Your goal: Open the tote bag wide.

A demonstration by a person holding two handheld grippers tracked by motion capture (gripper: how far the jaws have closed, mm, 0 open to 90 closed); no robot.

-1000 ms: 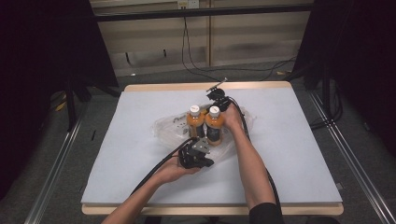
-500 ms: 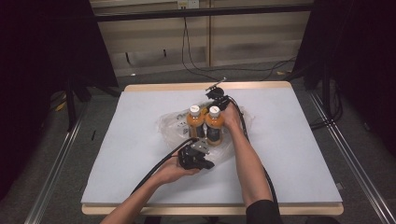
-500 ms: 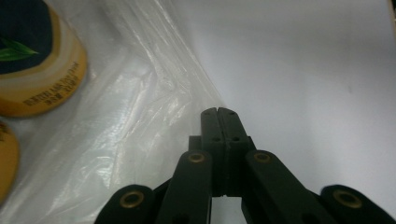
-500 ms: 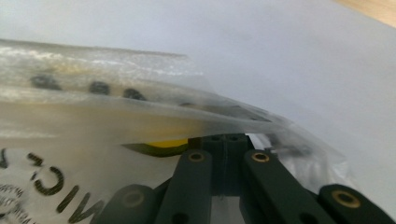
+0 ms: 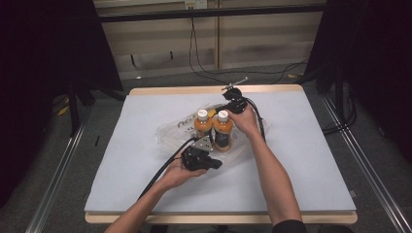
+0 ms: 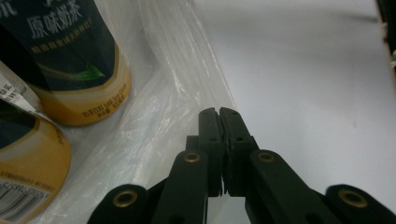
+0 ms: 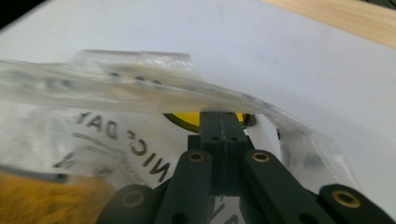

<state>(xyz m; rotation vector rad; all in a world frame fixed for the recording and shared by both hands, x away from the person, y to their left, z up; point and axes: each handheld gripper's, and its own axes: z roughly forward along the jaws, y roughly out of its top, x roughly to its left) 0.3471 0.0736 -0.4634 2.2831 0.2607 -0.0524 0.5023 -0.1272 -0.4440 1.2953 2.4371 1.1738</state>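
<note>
Chinese characters reading 原味奶茶 are printed in pale letters on the dark label of the nearer bottle [image 6: 70, 60] in the left gripper view, above a small green leaf mark; a barcode is seen on the second bottle [image 6: 23, 172] at the lower left. Dark lettering is printed on the clear plastic bag [image 7: 116, 130]; it appears reversed in the right gripper view, and only "NIC" and "DA" can be made out.

The left gripper [image 6: 219, 114] is closed, its jaws pinched on the near edge of the bag beside the bottles. The right gripper [image 7: 223, 116] is likewise closed, clamped on the far rim of the bag, which is raised off the surface.

Both orange bottles stand upright inside the bag at the centre of the table [image 5: 311, 160], which is covered in pale grey with a wooden edge. Dark curtains and cables are visible behind.
</note>
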